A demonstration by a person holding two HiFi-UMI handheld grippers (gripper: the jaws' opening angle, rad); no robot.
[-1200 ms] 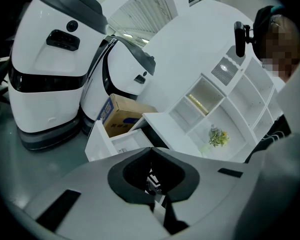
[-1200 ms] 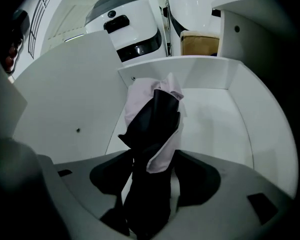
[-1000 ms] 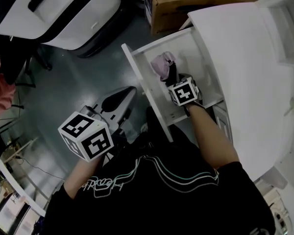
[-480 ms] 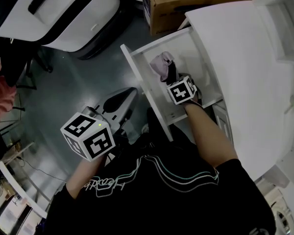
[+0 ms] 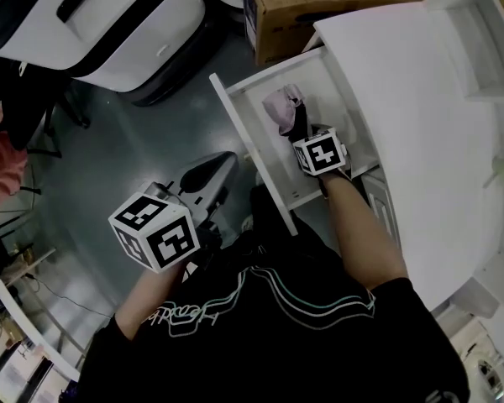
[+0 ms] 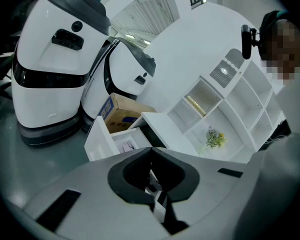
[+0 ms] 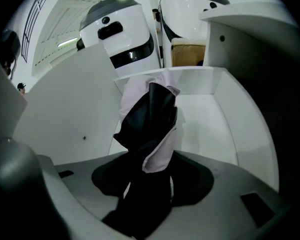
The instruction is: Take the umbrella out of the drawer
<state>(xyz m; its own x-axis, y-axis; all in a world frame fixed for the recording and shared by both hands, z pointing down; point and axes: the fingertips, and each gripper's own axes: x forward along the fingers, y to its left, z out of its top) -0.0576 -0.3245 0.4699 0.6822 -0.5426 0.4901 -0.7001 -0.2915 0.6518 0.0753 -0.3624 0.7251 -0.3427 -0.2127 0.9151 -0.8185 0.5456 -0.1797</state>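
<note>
Head view: right gripper [image 5: 302, 131] down inside the pulled-out white drawer [image 5: 240, 145], marker cube on top, forearm reaching in from below. Pink-and-black folded umbrella [image 5: 280, 107] at the jaw end, inside the drawer, near its front panel. Grip itself not readable from up here.

Right gripper view: right gripper [image 7: 150, 184] clamped on the umbrella [image 7: 150, 116], black fabric with a pale pink fold pinched between the jaws and standing up ahead of them. White drawer [image 7: 210, 129] floor and walls all around, so umbrella not out yet. Beyond the drawer front, a white machine [image 7: 122, 34] and the cardboard box [image 7: 187, 54].

Head view again: left gripper [image 5: 208, 170] held over the grey floor, well apart from the drawer, to its left. Cardboard box [image 5: 336, 2] past the drawer's far end, white desk top [image 5: 420, 116] to the right.

Left gripper view: left gripper [image 6: 157, 201] with jaws pressed together, nothing between them. Only here: open drawer [image 6: 97, 141] seen from outside, box [image 6: 121, 116] behind it, two white machines [image 6: 55, 69] at left, white shelf unit [image 6: 235, 99] at right with a small yellow flower bunch [image 6: 215, 138] in one compartment.
</note>
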